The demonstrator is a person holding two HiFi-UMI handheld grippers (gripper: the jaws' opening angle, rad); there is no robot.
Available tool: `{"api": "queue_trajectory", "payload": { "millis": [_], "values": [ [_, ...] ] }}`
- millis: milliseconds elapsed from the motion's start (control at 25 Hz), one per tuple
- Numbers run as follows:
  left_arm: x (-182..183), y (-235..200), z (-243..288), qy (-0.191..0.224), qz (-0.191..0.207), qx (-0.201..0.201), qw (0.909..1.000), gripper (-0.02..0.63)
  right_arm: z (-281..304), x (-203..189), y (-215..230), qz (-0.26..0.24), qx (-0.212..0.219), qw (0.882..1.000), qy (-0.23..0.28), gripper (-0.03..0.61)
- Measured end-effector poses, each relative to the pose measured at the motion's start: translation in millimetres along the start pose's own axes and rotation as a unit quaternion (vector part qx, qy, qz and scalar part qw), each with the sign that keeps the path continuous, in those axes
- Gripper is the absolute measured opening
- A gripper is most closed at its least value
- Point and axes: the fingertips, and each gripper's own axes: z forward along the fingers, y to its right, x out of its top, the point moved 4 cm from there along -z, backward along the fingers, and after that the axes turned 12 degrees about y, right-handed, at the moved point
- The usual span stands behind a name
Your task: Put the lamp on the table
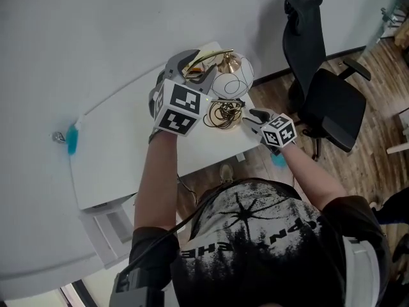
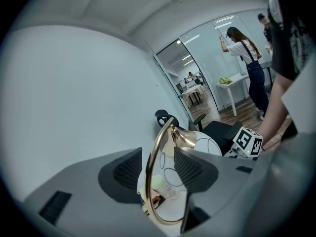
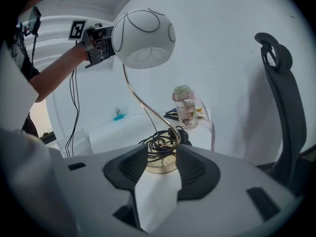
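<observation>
The lamp stands on the white table (image 1: 121, 146), near its right end. It has a white globe shade (image 3: 143, 38), a curved gold stem (image 3: 143, 102) and a round gold base (image 3: 160, 166) with black cord (image 3: 160, 142) coiled on it. My left gripper (image 2: 158, 157) is up by the shade (image 1: 231, 82). It is open, and the thin gold stem (image 2: 153, 167) runs through the gap without the pads pressing on it. My right gripper (image 3: 162, 154) is low at the table edge, open, with the base just beyond its fingertips.
A clear jar with a green lid (image 3: 186, 110) and small clutter stand behind the lamp by the wall. A black office chair (image 1: 326, 94) is to the right of the table. A small blue object (image 1: 72, 139) lies at the table's far left. People stand in the background.
</observation>
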Motion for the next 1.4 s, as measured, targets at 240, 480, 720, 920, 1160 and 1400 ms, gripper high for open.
{"api": "queue_trajectory", "payload": {
  "millis": [240,480,720,920,1160,1400],
  "values": [
    [3,5,-35,0.025,-0.020,0.047,0.9984,0.195,-12,7,-13,-0.018,0.020,1.000,0.006,0.167],
    [-1,35,-85,0.079,-0.107,0.098,0.9864,0.193,-37,18,-30,-0.040,0.045,0.998,0.024,0.166],
    [-43,108,-122,0.102,-0.213,0.109,0.9655,0.048,-80,53,-69,-0.054,0.086,0.990,0.093,0.131],
    [-72,162,-136,0.093,-0.296,0.098,0.9458,0.023,-123,86,-97,-0.018,0.114,0.981,0.158,0.063],
    [-78,199,-154,0.120,-0.369,0.101,0.9162,0.015,-161,101,-116,-0.043,0.114,0.979,0.166,0.026],
    [-76,216,-161,0.096,-0.358,0.107,0.9226,0.015,-177,100,-121,-0.054,0.111,0.978,0.166,0.021]
  ]
}}
